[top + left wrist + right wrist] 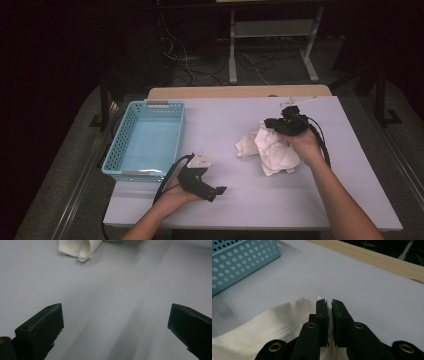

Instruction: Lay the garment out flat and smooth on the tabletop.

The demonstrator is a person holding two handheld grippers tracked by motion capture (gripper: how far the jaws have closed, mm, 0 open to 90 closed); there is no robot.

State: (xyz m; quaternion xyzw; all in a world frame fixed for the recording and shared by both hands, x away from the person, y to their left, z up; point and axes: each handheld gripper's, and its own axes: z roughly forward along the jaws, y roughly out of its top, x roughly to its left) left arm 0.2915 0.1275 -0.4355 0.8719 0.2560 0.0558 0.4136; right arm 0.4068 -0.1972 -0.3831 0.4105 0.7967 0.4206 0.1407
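one white cloth (270, 147) is being pinched by the right gripper (329, 305); left gripper (207, 187) is waiting open; basket (120, 150) is sitting unfilled.

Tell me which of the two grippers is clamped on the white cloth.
The right gripper: its jaws are pinched shut on the white cloth. The left gripper rests wide open over bare table, apart from the cloth.
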